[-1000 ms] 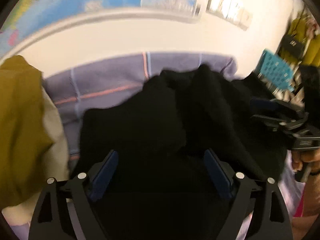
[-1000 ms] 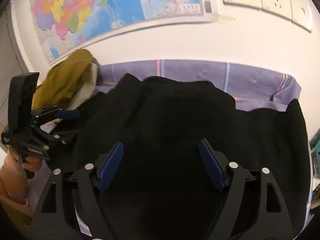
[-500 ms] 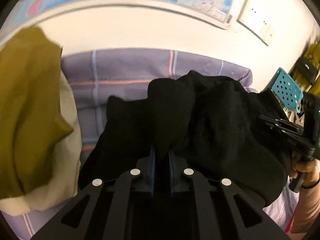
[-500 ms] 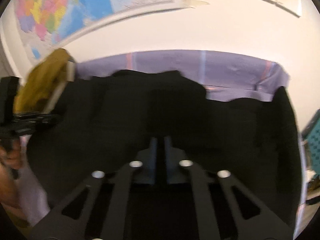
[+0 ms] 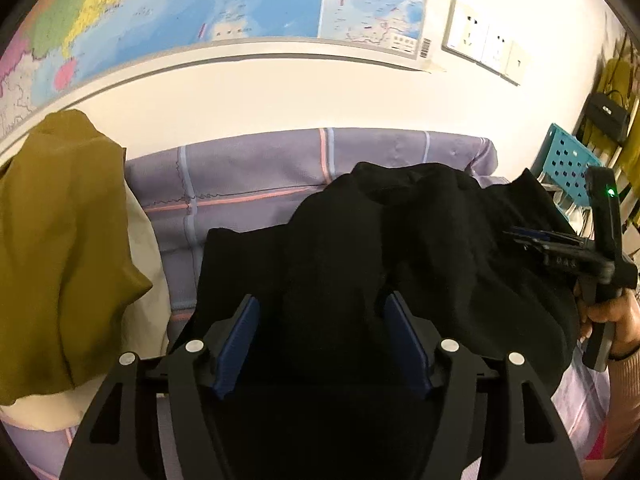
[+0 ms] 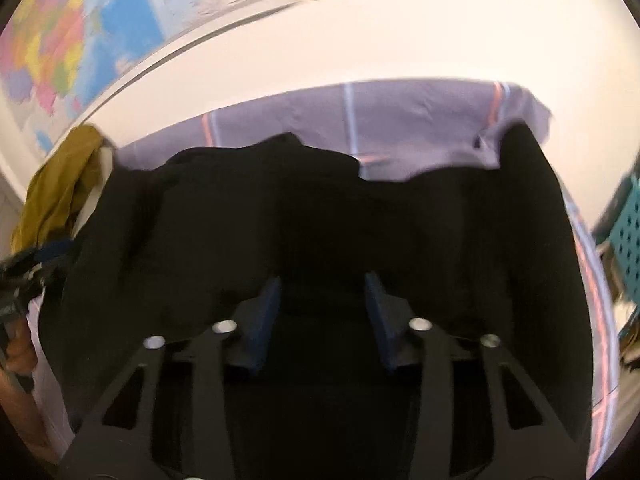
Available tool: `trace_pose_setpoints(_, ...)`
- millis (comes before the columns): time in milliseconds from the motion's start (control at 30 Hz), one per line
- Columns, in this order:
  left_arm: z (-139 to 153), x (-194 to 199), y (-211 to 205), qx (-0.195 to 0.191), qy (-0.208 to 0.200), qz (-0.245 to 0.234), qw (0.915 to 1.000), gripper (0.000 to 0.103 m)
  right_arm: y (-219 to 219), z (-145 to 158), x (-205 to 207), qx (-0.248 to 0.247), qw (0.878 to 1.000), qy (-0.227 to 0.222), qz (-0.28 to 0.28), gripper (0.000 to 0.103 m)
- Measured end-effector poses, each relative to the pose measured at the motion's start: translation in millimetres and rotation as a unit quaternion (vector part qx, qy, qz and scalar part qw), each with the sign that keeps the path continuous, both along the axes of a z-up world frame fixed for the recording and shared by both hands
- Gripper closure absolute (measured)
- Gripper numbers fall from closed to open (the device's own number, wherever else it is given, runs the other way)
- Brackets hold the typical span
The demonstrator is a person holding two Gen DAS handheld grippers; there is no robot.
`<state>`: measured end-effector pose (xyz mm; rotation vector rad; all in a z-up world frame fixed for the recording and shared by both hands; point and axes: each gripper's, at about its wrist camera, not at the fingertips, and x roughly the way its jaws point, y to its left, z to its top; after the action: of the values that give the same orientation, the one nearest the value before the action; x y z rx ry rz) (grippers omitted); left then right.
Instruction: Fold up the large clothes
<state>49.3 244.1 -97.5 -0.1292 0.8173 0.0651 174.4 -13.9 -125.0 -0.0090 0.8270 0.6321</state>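
A large black garment (image 5: 400, 240) lies bunched on the purple checked sheet (image 5: 260, 168). My left gripper (image 5: 320, 300) hangs low over its near edge. Its jaws are opening, black cloth lies between the blue pads (image 5: 240, 340), and the pads stand clear of it. In the right wrist view the same black garment (image 6: 320, 208) spreads wide under my right gripper (image 6: 322, 280). Those jaws are also opening, with cloth in the gap and no squeeze on it. The right gripper (image 5: 532, 240) also shows from the side, held by a hand (image 5: 612, 320).
A mustard-yellow garment (image 5: 60, 240) lies on a cream cloth (image 5: 144, 248) at the left of the bed. A teal perforated basket (image 5: 568, 160) stands past the bed's right end. The wall behind carries a map (image 5: 200, 8) and sockets (image 5: 484, 44).
Both grippers stood open a second ago, then pinched shut on the black cloth, and now their pads have parted again. The right wrist view has swung and blurred.
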Motion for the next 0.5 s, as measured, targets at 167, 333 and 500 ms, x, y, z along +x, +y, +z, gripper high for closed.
trace_pose_setpoints(167, 8, -12, -7, 0.016, -0.012, 0.004, 0.9998, 0.030, -16, 12, -16, 0.032, 0.999, -0.010, 0.002, 0.047)
trace_pose_setpoints(333, 14, -23, -13, 0.025, -0.025, 0.004, 0.9994, 0.027, -34, 28, -47, 0.055, 0.998, -0.033, 0.027, 0.046)
trace_pose_setpoints(500, 14, -35, -19, 0.028, -0.030, 0.002, 0.9992, 0.024, -46, 30, -77, 0.067, 0.996, -0.036, 0.042, 0.044)
